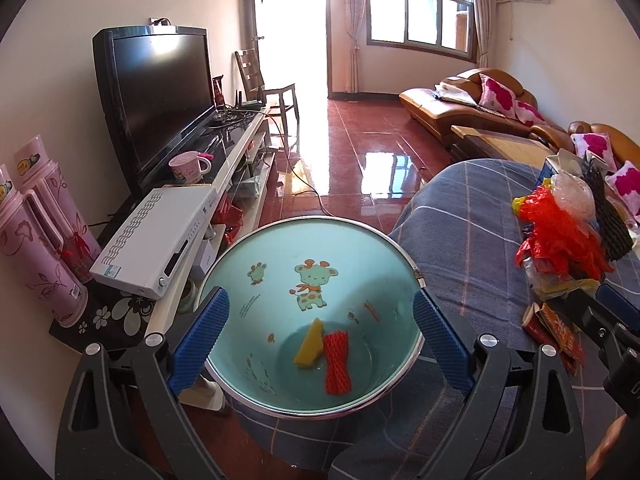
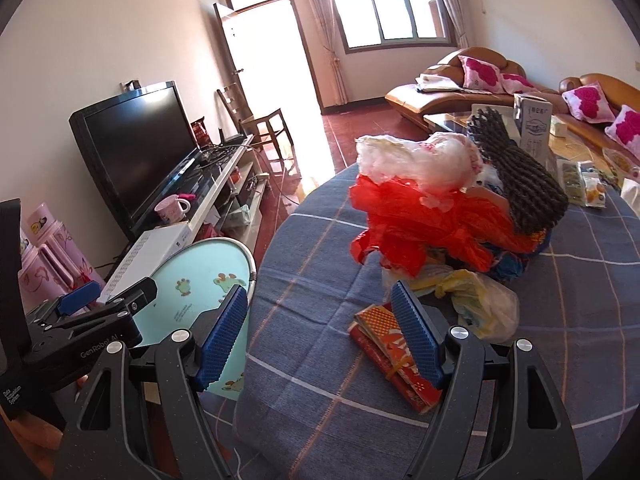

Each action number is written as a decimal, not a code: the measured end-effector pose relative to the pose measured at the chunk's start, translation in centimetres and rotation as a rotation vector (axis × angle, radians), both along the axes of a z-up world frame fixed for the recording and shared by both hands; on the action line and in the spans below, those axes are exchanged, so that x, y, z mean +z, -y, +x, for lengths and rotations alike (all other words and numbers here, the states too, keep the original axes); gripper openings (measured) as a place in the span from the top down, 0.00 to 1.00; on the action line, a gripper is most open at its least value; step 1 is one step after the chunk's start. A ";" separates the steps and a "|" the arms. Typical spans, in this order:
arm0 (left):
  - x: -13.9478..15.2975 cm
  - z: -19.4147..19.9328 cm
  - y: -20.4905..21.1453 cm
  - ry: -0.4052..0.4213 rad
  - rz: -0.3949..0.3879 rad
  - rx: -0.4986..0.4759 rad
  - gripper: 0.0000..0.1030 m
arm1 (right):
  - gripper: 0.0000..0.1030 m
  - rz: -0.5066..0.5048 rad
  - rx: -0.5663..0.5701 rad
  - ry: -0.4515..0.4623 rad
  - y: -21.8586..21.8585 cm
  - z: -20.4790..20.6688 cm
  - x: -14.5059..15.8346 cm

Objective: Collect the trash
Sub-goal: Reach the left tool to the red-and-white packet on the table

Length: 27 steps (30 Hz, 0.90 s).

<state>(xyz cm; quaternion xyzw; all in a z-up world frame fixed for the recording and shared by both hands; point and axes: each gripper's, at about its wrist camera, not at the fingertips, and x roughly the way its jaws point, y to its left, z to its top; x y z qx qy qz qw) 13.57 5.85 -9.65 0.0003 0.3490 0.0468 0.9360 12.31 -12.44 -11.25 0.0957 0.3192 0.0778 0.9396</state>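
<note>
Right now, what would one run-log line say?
bin: yellow scrap, red net inside | left tongs: open, empty | right tongs: open, empty | trash pile: on table

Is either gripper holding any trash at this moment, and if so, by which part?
Nothing is held. The left gripper stands open above the blue bin; the right gripper stands open over the blue tablecloth.

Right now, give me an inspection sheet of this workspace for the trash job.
Surface: table with blue plaid cloth.
Job's things: light blue bin beside the table, holding a yellow scrap and red foam net.
Clutter: red plastic bag, white bag, black foam net, red packet.
Grippers: left gripper open over the bin; right gripper open, empty.
Cables: cable across the floor.
Surroundings: TV, sofa.
</note>
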 end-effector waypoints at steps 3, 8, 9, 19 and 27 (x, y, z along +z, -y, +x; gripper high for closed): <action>0.2 -0.3 0.8 0.001 0.004 -0.013 0.11 | 0.28 0.008 -0.022 -0.006 1.0 -0.4 -0.2; 0.4 -0.7 2.0 0.005 0.010 -0.039 0.11 | 0.28 0.018 -0.063 -0.005 2.7 -1.1 -0.1; 0.4 -0.8 2.2 0.004 0.010 -0.043 0.11 | 0.28 0.018 -0.070 -0.004 3.0 -1.3 -0.1; -0.4 -1.3 5.7 -0.013 0.010 -0.125 0.11 | 0.29 0.013 -0.178 -0.031 7.7 -3.1 -1.2; -2.6 -0.8 10.2 -0.071 -0.015 -0.215 0.11 | 0.35 0.033 -0.268 -0.070 11.8 -3.9 -2.5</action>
